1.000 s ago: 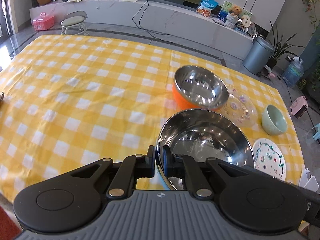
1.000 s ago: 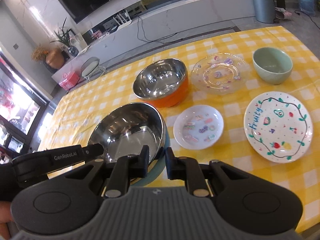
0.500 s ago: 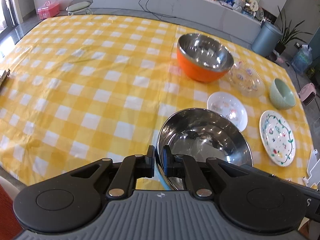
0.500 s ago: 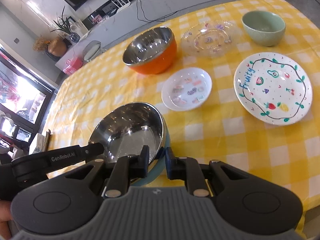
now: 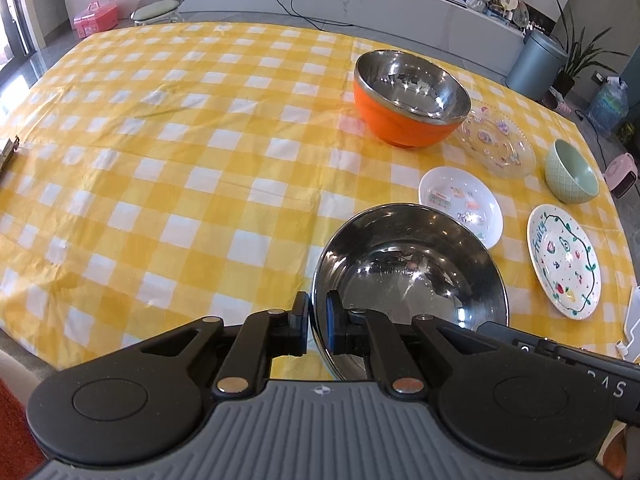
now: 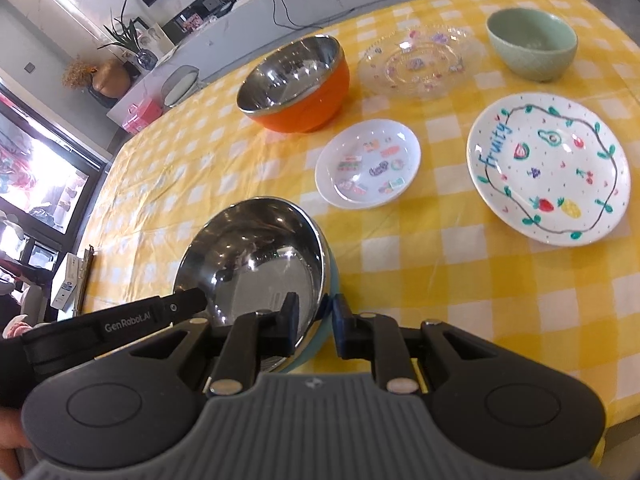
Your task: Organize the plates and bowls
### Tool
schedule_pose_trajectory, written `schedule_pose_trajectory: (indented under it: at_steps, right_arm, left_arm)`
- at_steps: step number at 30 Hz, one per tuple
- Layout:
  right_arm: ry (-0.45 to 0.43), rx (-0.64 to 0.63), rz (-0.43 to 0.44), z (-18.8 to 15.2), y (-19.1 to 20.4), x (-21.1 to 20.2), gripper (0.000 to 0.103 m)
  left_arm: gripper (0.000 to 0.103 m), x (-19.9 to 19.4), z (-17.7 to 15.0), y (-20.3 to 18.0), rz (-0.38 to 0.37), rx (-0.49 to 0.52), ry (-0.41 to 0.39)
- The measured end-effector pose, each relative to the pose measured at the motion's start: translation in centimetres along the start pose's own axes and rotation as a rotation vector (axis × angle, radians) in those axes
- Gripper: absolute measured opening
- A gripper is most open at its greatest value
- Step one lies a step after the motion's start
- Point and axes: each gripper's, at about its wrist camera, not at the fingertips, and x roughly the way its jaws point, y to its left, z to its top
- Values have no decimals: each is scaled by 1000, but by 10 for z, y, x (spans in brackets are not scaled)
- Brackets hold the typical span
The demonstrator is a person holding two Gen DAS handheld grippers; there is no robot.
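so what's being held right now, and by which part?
The steel bowl with the blue outside: left gripper pinches its rim. Right gripper straddles the opposite rim, jaws just opening.

Steel-lined blue bowl near the table's front edge — orange bowl, plates beyond.

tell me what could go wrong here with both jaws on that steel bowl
1. The right gripper has just been opening its jaws at the steel bowl rim; if the left gripper alone is left pinching the thin rim, the bowl may tip or slip.
2. The small plate sits close beyond the bowl; pushing it forward could knock that.
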Motion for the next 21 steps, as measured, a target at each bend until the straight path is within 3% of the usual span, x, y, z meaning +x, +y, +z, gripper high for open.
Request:
schedule_pose_trajectory:
  at_steps: [10, 13, 15, 19, 21]
  right_arm:
    - [16, -26, -21, -1, 4, 4, 20]
    - [11, -15, -14, 1, 2, 3, 35]
    - [6, -15, -6, 1, 1, 2, 36]
    - [-15, -24, 13, 3, 1, -1, 46]
    - [-27, -41, 15, 3, 2, -4, 53]
  left_arm:
    - [12, -4, 2, 1, -2, 6, -21]
    - [27, -6, 3, 1, -17, 6, -32]
    - [31, -8, 4, 0, -21, 13, -44]
    - [52, -14, 6, -3, -34, 27, -77]
    - [55, -19, 7, -4, -31, 39, -98]
